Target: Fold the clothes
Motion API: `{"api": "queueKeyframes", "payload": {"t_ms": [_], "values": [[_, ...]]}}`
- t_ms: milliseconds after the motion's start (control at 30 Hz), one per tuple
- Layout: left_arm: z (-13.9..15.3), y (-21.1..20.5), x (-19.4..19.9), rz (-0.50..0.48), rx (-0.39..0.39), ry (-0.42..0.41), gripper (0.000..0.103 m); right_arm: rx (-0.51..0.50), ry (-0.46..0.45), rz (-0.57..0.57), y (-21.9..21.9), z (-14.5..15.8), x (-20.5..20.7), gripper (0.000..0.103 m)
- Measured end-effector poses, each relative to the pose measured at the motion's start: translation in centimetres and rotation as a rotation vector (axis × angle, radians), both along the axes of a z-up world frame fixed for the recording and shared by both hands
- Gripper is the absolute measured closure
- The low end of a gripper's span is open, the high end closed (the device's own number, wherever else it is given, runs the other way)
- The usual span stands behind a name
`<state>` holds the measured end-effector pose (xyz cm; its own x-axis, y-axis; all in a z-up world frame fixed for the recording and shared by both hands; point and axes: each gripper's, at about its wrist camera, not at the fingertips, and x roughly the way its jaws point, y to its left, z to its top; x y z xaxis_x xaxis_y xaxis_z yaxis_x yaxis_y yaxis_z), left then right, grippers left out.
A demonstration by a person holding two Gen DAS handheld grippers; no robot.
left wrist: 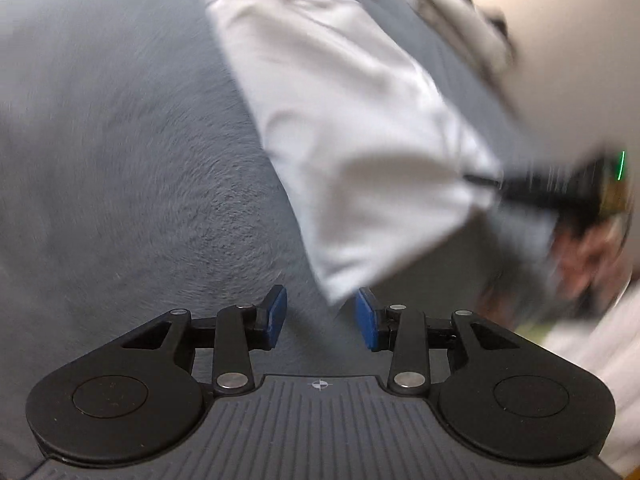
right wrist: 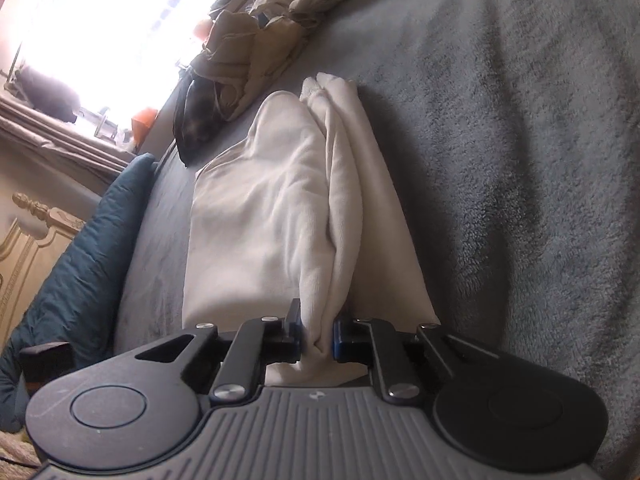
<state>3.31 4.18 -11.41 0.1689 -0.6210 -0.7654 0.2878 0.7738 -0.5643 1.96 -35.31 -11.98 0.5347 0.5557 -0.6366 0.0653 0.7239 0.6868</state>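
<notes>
White garment [right wrist: 280,208] stretches lengthwise away from right gripper [right wrist: 317,334].

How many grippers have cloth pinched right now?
1. The right gripper is clamped on a fold of the white garment. The left gripper is open, empty, beside that garment's corner.

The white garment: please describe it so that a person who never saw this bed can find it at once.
Start from the grey fleece blanket that covers the bed. The white garment lies on it as a long folded strip, its near end pinched in the right gripper. Unlike the crumpled beige clothes piled further back, it is plain white and smooth.
</notes>
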Motion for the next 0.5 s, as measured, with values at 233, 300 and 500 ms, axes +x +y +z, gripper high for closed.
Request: {"api": "queueKeyframes", "payload": {"t_ms": [233,300,500], "values": [[-2.2,-1.1,0.8,0.067,-0.084,0.100,0.077,-0.025,0.007,0.001,0.3,-0.2,0.3,0.089],[-1.5,-1.7,0.6,0.061,-0.059,0.072,0.082,-0.042,-0.001,0.005,0.4,-0.2,0.3,0.089],[0.1,-0.6,0.7,0.065,-0.148,0.126,0.091,-0.120,-0.103,0.052,0.9,2.2,-0.3,0.091]]}}
